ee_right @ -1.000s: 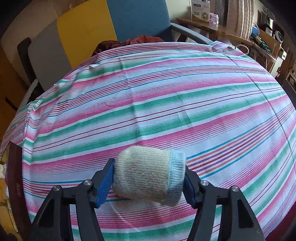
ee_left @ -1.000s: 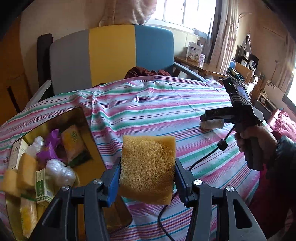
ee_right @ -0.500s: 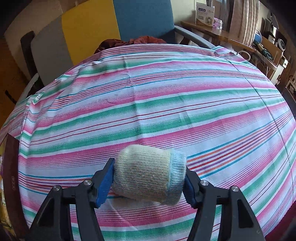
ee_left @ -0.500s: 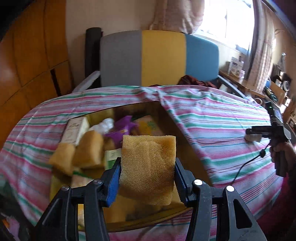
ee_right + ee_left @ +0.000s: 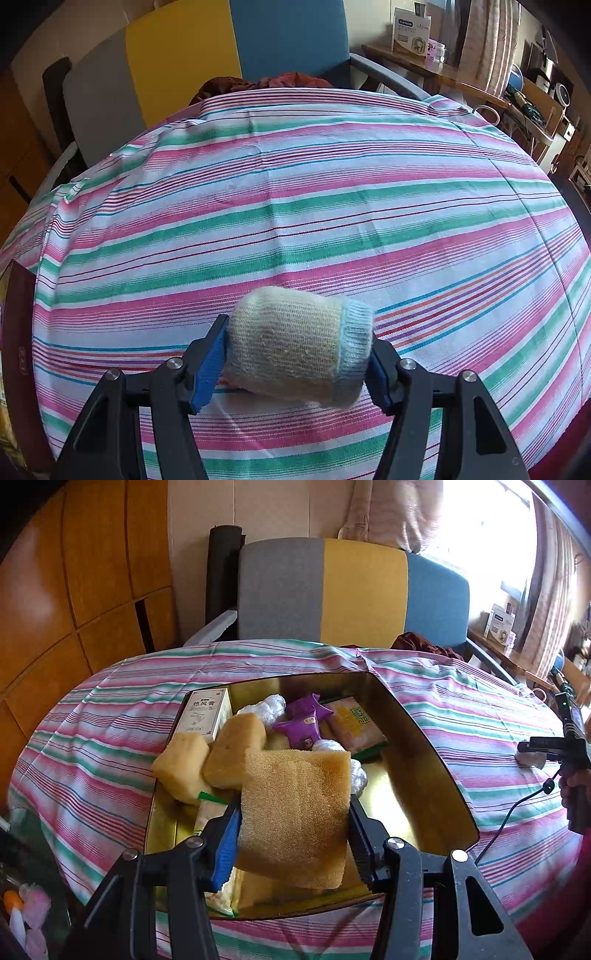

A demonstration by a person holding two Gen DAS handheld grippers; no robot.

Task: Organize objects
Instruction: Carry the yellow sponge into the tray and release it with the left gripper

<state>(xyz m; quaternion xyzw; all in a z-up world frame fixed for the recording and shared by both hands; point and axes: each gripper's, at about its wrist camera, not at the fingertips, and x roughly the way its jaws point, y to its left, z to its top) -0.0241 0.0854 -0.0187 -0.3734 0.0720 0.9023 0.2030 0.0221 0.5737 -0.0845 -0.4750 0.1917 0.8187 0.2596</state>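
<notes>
Gripping tan sponge between pads of left gripper, hanging over gold tray. Sitting on striped tablecloth. Holding two more sponges, white box, purple packets, yellow-green pouch, clear plastic wraps. Showing right gripper at far right edge, in hand, cable trailing. Standing behind table: chair in grey, yellow, blue.

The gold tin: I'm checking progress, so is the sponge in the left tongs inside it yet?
Not yet. The sponge is clamped in the left tongs, held above the gold tin.
</notes>
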